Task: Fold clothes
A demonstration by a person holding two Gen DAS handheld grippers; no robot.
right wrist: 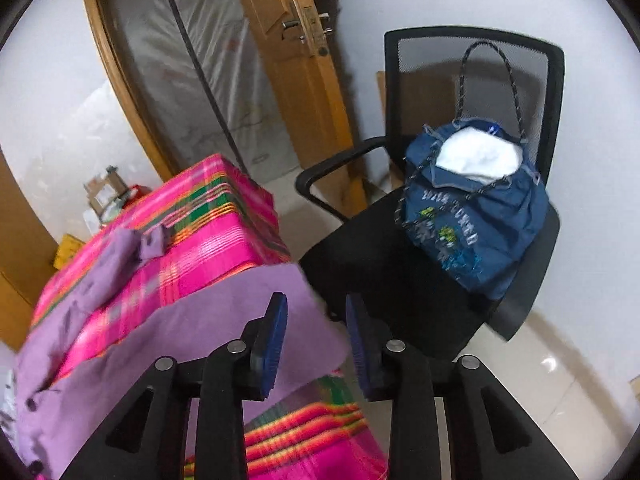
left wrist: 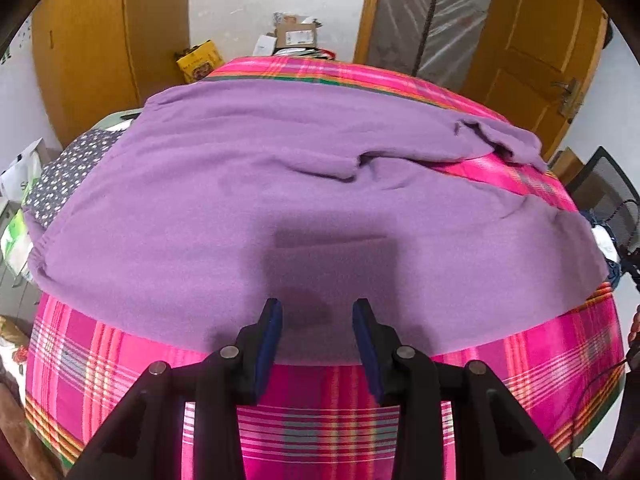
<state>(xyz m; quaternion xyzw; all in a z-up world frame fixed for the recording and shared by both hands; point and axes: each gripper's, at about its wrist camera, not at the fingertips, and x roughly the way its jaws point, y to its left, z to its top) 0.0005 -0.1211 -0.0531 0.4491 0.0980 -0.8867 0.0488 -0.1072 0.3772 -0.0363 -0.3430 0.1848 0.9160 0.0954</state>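
We hold the left gripper [left wrist: 317, 308] with its two blue-padded fingers [left wrist: 269, 336] spread well apart and nothing between them; it hangs above the near hem of the purple fleece garment [left wrist: 248, 184], and its shadow falls on the cloth just ahead of the tips. The right gripper [right wrist: 316, 312] is likewise parted wide and grips nothing; its left finger [right wrist: 272, 344] shows against a flap of the same purple garment [right wrist: 224, 320] that hangs over the bed's corner, but we cannot tell whether it touches the cloth.

The garment lies spread flat across most of the bed, which is covered by a bright pink plaid sheet [left wrist: 320, 432] with orange, green and white stripes. One sleeve [left wrist: 496, 136] is bunched and creased towards the far right side, with a strip of pink sheet showing beneath it. In the right wrist view we see dark buttons [right wrist: 31, 406] down the garment's near edge.

Beyond the bed's left side lies a grey cloth with small white dots [left wrist: 76, 168]. Just beside the bed's right corner stands a black mesh-backed office chair [right wrist: 404, 276], and on its seat sits a dark blue drawstring bag [right wrist: 476, 216] with something white inside. Behind are an open wooden door [right wrist: 296, 80] and a doorway covered with clear plastic sheeting [right wrist: 192, 60].
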